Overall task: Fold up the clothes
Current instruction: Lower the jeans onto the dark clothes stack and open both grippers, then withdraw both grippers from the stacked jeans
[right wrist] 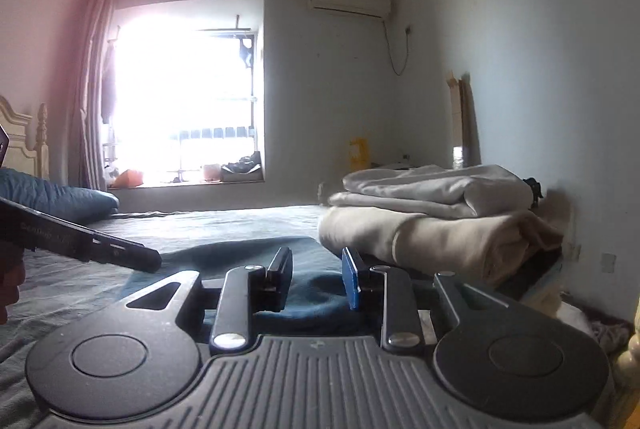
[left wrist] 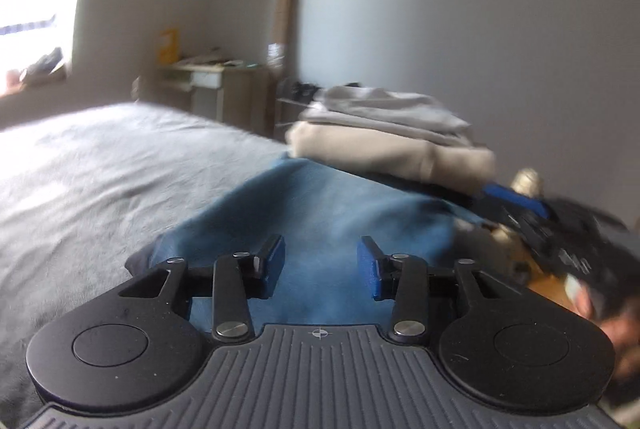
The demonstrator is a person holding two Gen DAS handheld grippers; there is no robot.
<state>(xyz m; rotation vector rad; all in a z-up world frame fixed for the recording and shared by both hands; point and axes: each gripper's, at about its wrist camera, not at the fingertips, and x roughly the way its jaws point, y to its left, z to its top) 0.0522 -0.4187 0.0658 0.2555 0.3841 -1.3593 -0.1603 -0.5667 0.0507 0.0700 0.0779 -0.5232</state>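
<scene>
Two grippers hang low over a blue garment (left wrist: 320, 213) spread on the grey bedspread (left wrist: 100, 165), and neither has cloth between its fingers: the left gripper (left wrist: 321, 265) stands wide open with the blue fabric showing in the gap, and the right gripper (right wrist: 317, 279) is parted somewhat less, its pads also empty above a soft ridge of the same cloth (right wrist: 256, 253). Just behind the garment sits a stack of folded clothes (right wrist: 432, 213), pale grey pieces on top of a thicker beige roll. Whether the blue piece is about to be creased or has just been laid flat, the pictures cannot settle. Any fold here would go best with both grippers pinching matching edges or corners, lifting evenly and laying the cloth over itself without dragging the bedspread. The blue fabric looks matte, limp and slightly napped, lying in shallow waves rather than sharp creases, so it should slump if held at one point only. The bedspread seems plush and may cling.
</scene>
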